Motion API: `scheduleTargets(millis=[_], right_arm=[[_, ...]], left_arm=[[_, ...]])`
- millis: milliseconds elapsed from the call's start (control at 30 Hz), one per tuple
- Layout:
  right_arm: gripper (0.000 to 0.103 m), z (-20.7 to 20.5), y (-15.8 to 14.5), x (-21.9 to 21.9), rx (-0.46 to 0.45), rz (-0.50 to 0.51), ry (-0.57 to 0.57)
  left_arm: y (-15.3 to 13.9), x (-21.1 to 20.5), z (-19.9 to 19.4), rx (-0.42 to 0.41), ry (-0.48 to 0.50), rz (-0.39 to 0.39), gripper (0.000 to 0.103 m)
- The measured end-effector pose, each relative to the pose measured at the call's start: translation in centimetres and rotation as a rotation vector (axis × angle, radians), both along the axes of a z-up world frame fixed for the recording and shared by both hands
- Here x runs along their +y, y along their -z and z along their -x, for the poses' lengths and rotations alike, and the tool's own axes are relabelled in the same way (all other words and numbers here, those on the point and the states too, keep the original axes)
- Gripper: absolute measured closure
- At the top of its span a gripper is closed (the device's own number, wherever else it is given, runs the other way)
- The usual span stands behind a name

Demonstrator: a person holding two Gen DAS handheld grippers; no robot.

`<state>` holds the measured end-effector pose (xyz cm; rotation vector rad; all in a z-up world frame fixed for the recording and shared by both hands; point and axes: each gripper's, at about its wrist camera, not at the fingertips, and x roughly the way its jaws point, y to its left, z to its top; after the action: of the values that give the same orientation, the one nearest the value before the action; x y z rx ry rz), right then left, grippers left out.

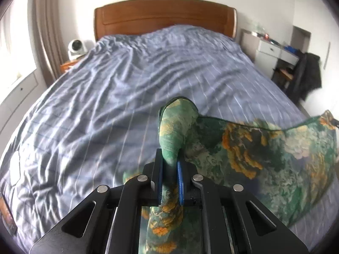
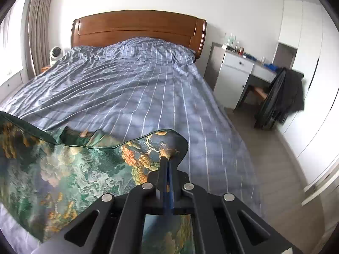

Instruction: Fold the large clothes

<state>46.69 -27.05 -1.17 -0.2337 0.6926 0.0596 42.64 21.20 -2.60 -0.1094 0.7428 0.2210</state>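
Both tongs clamped on cloth, over bed.
L tongs [image 1: 169, 165] pinch a bunched cloth [image 1: 275, 152] corner; R tongs [image 2: 168, 165] pinch its other edge, cloth stretched between, above bed [image 1: 106, 97].

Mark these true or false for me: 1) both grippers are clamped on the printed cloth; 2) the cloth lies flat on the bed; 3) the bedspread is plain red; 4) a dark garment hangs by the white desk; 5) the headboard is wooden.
1) True. The left gripper and the right gripper are each shut on the green and orange cloth.
2) False. Its top edge hangs in the air between the two grippers, above the bed.
3) False. The bedspread is blue with thin pale stripes.
4) True. A dark garment hangs by the white desk.
5) True. The headboard is brown wood.
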Motion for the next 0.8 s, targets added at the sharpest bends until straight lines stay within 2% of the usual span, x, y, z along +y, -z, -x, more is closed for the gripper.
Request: scheduleTargets(millis=[100,200,300,367,433,533,800], right_arm=[[0.102,-2.6,0.9,0.8,-0.023,0.035,0.011],[0.102,-5.5,3.9,1.0,-0.004,0.059,0.051],[0.102,-8.0,9.3,1.2,0.071,0.106,0.095],[0.102,-8.9,13.0,1.3,0.128,0.127,0.099],[0.102,-9.4,15.2,1.7,0.148,0.136,0.092],[0.102,-10.0,17.3,2.1,0.156,0.136,0.095],[0.101,-10.3,18.0,1.8,0.157,0.097,0.093]], left_arm=[[1.7,0.0,-2.2,-0.013,-0.032,-0.053,0.093],[5.9,-0.2,-5.0,0.028,-0.065,-0.132,0.093],[10.4,-0.1,-6.6,0.094,-0.074,-0.163,0.093],[12.6,-0.5,-6.7,0.11,-0.074,-0.17,0.093],[14.1,-0.8,-6.7,0.106,-0.081,-0.189,0.092],[14.6,-1.0,-6.6,0.091,-0.095,-0.194,0.092],[14.7,-1.1,-6.1,0.07,-0.105,-0.177,0.089]])
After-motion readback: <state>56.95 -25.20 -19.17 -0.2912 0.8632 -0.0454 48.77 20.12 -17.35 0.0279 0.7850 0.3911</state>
